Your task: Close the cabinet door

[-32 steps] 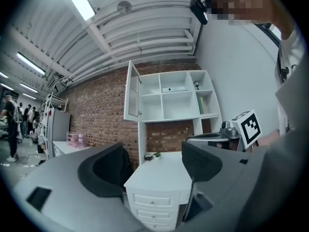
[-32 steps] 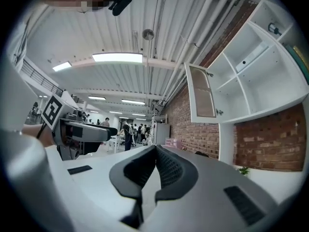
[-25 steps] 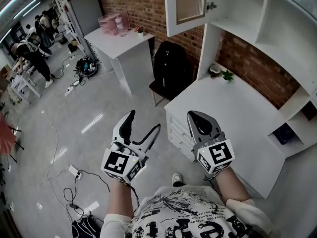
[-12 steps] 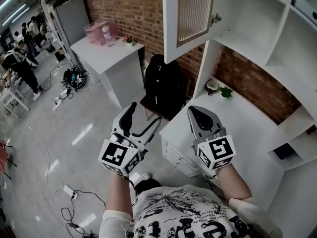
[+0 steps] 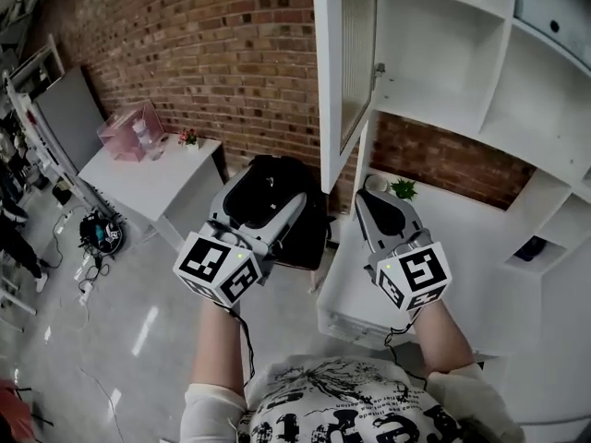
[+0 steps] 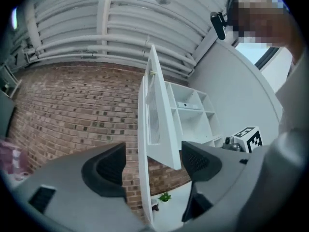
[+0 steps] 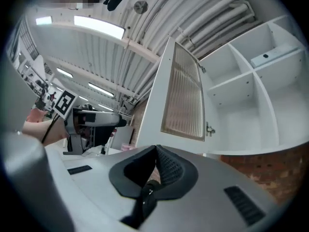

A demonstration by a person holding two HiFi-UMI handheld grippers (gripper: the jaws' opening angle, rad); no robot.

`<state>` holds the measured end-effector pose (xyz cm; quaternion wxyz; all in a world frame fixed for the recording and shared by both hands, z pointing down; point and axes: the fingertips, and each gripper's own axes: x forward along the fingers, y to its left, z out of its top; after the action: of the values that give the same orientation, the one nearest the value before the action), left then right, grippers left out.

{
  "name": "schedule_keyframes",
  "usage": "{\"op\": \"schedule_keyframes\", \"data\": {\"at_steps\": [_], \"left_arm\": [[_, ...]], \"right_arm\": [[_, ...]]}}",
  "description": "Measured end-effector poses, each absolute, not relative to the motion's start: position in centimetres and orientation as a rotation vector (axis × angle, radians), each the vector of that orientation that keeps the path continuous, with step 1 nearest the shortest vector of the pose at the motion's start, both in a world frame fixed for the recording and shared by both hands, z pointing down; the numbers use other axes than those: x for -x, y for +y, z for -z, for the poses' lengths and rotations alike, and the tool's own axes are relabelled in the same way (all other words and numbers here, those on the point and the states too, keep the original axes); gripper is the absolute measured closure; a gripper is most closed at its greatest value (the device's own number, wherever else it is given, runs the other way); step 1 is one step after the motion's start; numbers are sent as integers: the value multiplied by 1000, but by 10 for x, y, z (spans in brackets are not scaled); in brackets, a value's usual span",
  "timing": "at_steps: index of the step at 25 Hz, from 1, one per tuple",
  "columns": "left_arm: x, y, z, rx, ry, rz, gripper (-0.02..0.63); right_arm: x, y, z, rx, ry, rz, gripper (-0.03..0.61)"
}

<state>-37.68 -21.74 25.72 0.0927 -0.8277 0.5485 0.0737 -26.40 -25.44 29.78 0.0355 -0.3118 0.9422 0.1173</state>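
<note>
Well, in the head view the cabinet door [image 5: 343,72] hung swung out from the left edge of the white cabinet [image 5: 443,35], nearly edge-on above both grippers. The danger looked plain: too hard a shove would likely slam it, and a push on the ribbed panel [image 5: 358,53] instead of the frame might crack it. The left gripper [image 5: 263,201] and right gripper [image 5: 374,206] sat below the door, touching nothing.

Over in the left gripper view, the door's lower corner [image 6: 171,161] lined up with the gap, so a jaw could well snag that edge. Those jaws stood wide apart, empty.

Then in the right gripper view, the door [image 7: 181,100] rose well above, and a closed tip might skid off the smooth frame. The jaws there were clenched together on nothing
</note>
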Motion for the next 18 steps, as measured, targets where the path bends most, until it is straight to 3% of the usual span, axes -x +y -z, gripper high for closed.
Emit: {"op": "schedule_keyframes", "data": {"at_steps": [18], "left_arm": [[367, -267, -42, 2753, 552, -607, 250]], "right_arm": [[277, -260, -234, 1469, 2647, -472, 563]]}}
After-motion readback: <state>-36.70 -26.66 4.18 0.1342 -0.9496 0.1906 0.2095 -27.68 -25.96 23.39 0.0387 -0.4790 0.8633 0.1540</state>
